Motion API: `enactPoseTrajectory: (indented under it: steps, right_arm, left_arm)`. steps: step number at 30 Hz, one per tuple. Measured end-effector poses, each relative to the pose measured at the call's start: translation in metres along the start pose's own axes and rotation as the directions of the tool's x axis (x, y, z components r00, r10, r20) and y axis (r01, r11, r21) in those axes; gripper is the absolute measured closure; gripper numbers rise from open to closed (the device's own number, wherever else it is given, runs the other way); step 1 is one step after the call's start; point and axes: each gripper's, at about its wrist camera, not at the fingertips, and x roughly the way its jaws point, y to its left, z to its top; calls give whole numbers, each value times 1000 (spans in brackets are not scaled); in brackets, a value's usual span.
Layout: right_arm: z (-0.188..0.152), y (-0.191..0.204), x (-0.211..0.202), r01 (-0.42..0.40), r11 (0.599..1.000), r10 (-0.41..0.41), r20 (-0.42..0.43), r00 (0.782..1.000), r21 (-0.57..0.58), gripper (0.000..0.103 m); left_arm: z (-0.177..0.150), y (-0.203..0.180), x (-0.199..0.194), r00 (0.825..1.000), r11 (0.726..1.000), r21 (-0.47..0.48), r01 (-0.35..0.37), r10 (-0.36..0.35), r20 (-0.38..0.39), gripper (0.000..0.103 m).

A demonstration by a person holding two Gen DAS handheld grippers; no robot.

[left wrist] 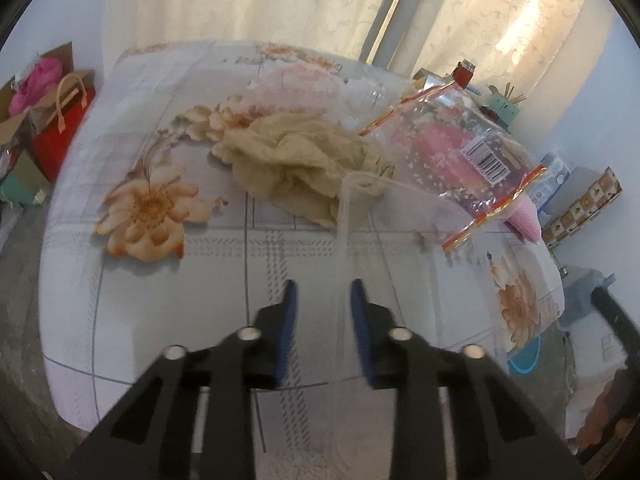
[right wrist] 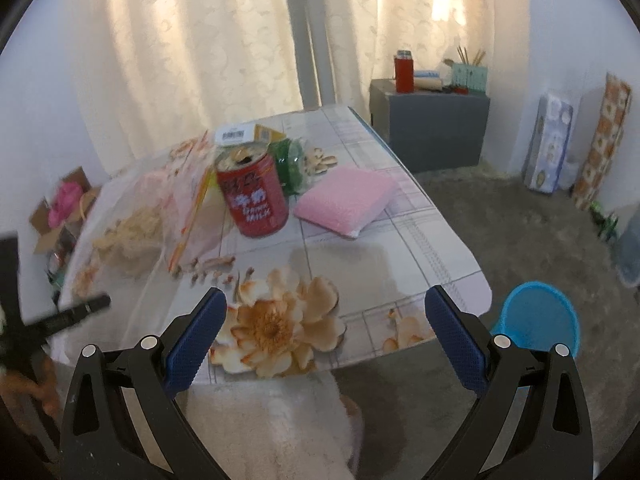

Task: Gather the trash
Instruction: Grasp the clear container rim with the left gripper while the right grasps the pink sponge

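My left gripper point(left wrist: 323, 296) hangs above the flowered table point(left wrist: 160, 288) with its jaws partly apart; a clear plastic bag point(left wrist: 352, 240) runs between the pads point(left wrist: 290, 300) and rests against the right pad. Ahead lie a crumpled beige cloth point(left wrist: 296, 160) and a clear zip bag with red-yellow edges and a barcode point(left wrist: 460, 152). My right gripper point(right wrist: 326, 320) is open and empty over the table's near edge point(right wrist: 400, 280). Ahead of it stand a red milk can point(right wrist: 253, 196), a pink sponge point(right wrist: 346, 200), green wrapping point(right wrist: 290, 162), the zip bag point(right wrist: 188, 200) and the cloth point(right wrist: 128, 236).
A blue bin point(right wrist: 538, 320) stands on the floor right of the table. A grey cabinet point(right wrist: 430, 128) with a red bottle point(right wrist: 404, 70) is behind. Boxes lean on the right wall point(right wrist: 552, 144). A red bag and cardboard boxes point(left wrist: 60, 120) sit left.
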Motion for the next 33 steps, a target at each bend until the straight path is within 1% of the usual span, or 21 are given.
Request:
enactPoseTrajectory:
  steps: [2,4,6,9,13,14,17,19,22,28,31,32,33]
  right_arm:
    - [12,-11,6,-50,998,51,-17,999,48,8]
    - [27,-21,18,-95,990,100,-48,994,103,8]
    - [45,-30,36,-133,978,149,-90,985,159,8]
    - [66,-33,67,-113,973,146,-158,977,199,8]
    - [94,-37,120,-87,961,159,-266,951,264,8]
    - [97,-39,128,-73,959,152,-282,947,273,8]
    - [109,-42,157,4,959,97,-342,935,284,8]
    - [114,-44,172,54,959,57,-372,926,280,8]
    - [120,-42,189,101,964,9,-410,912,245,8]
    - [120,-32,205,146,974,-55,-440,896,175,8]
    - [118,-34,209,135,971,-33,-449,893,198,8]
    - [116,-34,210,140,971,-37,-451,892,196,8]
    - [115,-36,208,142,971,-40,-452,891,194,10]
  left_arm:
    - [-3,4,2,1000,1000,-19,11,-11,-8,90]
    - [-5,9,3,1000,999,-36,21,-21,-15,93]
    - [-6,15,3,999,998,-59,30,-31,-14,95]
    - [-7,22,2,999,996,-84,39,-40,-7,98]
    - [-10,26,1,999,993,-102,52,-53,0,99]
    - [-10,27,0,998,993,-105,55,-55,1,99]
    - [-10,31,0,998,991,-116,63,-62,7,99]
    - [-10,33,-1,998,990,-122,69,-68,11,99]
    - [-11,37,-1,997,989,-127,78,-76,17,99]
    - [-14,42,-3,995,985,-139,99,-97,26,99]
    - [-15,44,-3,994,984,-140,106,-103,28,99]
    - [-15,44,-3,994,984,-141,106,-103,29,99]
    - [-15,45,-3,994,984,-142,107,-104,30,99]
